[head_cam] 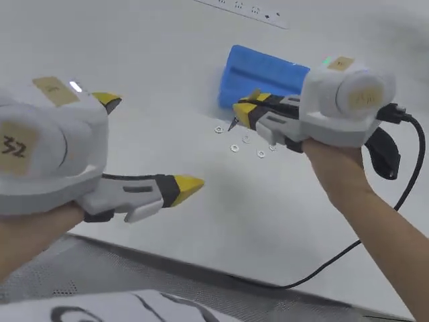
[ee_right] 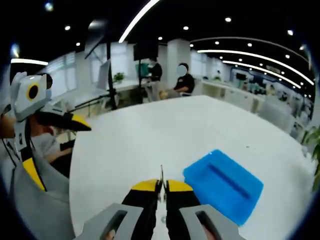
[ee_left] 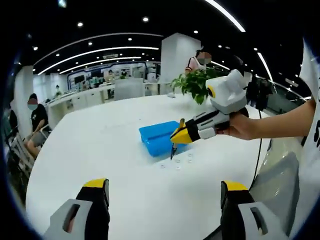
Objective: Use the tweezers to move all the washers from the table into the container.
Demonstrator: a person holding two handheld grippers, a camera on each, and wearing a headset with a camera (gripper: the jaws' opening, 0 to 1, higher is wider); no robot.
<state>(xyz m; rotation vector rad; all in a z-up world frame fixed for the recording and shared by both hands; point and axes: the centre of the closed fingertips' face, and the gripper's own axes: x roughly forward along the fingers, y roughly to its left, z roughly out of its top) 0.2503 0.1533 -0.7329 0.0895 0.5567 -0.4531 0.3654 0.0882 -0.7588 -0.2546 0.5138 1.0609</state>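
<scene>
The tweezers (head_cam: pixel 232 123) are held tight between the jaws of the right gripper (head_cam: pixel 245 111), tip down by the washers (head_cam: pixel 234 147). The washers are spread on the white table (head_cam: pixel 281 221), just beside the blue container (head_cam: pixel 265 74). The left gripper's (head_cam: pixel 153 142) jaws are wide apart.

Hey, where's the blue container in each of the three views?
Head view: blue container upper centre, behind the right gripper.
Left gripper view: centre of the picture, left of the right gripper.
Right gripper view: lower right, beside that gripper's yellow tips.
Shared landmark: the tweezers, tip close by the container.
</scene>
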